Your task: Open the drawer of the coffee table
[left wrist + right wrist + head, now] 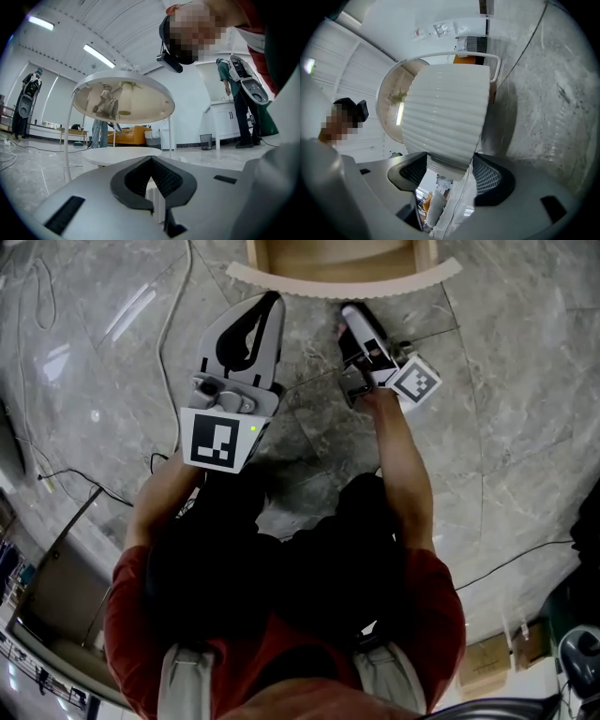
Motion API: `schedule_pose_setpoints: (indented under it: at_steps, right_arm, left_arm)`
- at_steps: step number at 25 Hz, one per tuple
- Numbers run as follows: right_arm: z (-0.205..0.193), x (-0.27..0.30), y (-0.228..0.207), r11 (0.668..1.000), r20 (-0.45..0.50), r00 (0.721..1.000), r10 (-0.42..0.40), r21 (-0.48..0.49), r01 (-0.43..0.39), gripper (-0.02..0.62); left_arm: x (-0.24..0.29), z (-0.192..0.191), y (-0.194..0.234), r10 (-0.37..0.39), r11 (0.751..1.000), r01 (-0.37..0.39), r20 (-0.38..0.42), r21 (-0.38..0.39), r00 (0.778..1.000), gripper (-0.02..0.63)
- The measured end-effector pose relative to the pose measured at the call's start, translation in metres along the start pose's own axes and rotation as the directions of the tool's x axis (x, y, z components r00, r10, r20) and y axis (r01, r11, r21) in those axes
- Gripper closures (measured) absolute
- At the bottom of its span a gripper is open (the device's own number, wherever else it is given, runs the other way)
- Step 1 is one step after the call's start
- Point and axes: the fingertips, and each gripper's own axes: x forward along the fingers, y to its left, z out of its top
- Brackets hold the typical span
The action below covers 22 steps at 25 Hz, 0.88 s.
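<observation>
The coffee table's drawer stands pulled out, its wooden inside point(333, 257) showing behind a curved white fluted front point(342, 282). My right gripper point(349, 313) points at that front from just below it. In the right gripper view the fluted front point(445, 112) fills the space between both pads of the right gripper point(450, 165), which is shut on its lower edge. My left gripper point(272, 304) hovers to the left, apart from the drawer. The left gripper point(151, 161) has its jaws together and holds nothing; beyond it I see the table's round top point(124, 101) and white lower shelf point(122, 154).
Grey marble floor point(506, 381) lies all around, with thin cables point(173, 343) at the left and a cardboard box point(487, 662) at the lower right. Other people point(239, 93) stand farther off, near an orange sofa point(129, 136) and a bin point(205, 140).
</observation>
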Motion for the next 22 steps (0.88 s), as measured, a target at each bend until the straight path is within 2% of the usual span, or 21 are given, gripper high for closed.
schedule_pose_setpoints:
  at_steps: [8,13,16,22]
  right_arm:
    - [-0.016,-0.026,0.014,1.000,-0.002,1.000,0.001,0.006,-0.001,0.288]
    - [-0.026,-0.041,0.020,1.000,0.004,1.000,-0.003,0.013,0.003,0.288]
    - [-0.032,-0.053,0.021,0.999,0.014,1.000,-0.021,0.029,0.020,0.288]
    - [-0.040,-0.068,0.023,0.998,0.016,0.999,-0.036,0.055,0.035,0.288]
  left_arm:
    - [-0.017,0.018,-0.002,0.023,1.000,-0.023,0.009,0.013,1.000,0.593]
    - [-0.023,0.027,0.014,0.117,0.993,-0.117,0.023,-0.020,0.993,0.592]
    - [-0.033,0.019,0.024,0.169,0.986,-0.169,-0.018,-0.004,0.985,0.593]
    - [-0.043,0.012,0.032,0.209,0.978,-0.209,-0.037,0.008,0.977,0.592]
